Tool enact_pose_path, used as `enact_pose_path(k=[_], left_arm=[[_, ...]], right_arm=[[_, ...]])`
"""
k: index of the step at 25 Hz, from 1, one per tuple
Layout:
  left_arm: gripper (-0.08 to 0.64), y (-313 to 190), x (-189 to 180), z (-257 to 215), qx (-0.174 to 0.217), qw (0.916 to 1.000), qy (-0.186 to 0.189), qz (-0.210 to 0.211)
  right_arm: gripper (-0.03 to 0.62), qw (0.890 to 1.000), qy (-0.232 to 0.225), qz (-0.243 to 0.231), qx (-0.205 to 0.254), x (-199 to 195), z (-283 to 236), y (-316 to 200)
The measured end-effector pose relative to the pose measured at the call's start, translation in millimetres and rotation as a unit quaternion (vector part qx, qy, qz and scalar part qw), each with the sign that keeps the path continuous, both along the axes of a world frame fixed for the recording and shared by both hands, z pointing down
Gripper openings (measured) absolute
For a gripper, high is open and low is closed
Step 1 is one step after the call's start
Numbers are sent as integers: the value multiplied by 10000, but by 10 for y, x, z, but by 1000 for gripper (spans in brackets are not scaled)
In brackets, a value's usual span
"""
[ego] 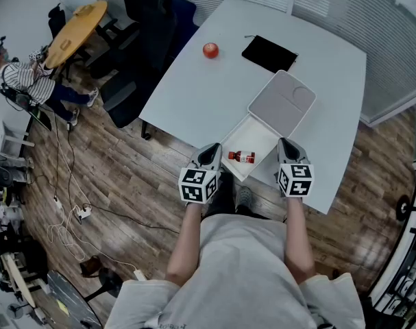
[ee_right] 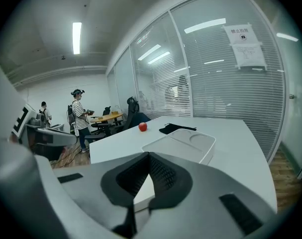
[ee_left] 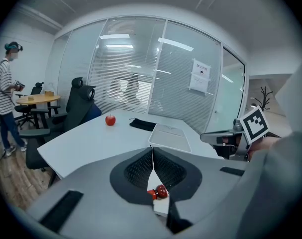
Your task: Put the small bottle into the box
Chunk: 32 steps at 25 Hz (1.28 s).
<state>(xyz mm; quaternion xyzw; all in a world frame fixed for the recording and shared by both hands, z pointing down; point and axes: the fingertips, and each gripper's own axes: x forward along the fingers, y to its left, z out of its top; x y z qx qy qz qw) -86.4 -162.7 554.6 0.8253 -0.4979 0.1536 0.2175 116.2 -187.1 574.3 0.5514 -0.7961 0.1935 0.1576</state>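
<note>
In the open box (ego: pixel 261 136), laid flat: small bottle (ego: pixel 242 157). Alongside, parked since job seems done: left gripper (ego: pixel 209 153), right gripper (ego: pixel 287 148), jaws closed, empty.

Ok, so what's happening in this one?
A person stands at the near edge of a white table with a gripper in each hand. The small bottle lies on its side inside the open white box, whose lid is folded back. The left gripper and the right gripper sit either side of the box, both with jaws together and holding nothing. An apple and a black pouch lie further back.
</note>
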Motion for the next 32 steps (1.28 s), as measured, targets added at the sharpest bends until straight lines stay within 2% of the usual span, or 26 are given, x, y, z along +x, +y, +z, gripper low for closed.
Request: enact_pose_path(k=[32], left_arm=[[29,105,12,35,-15,10000,25,63]], right_arm=[[17,10000,20,36,31,-3,-11,38]])
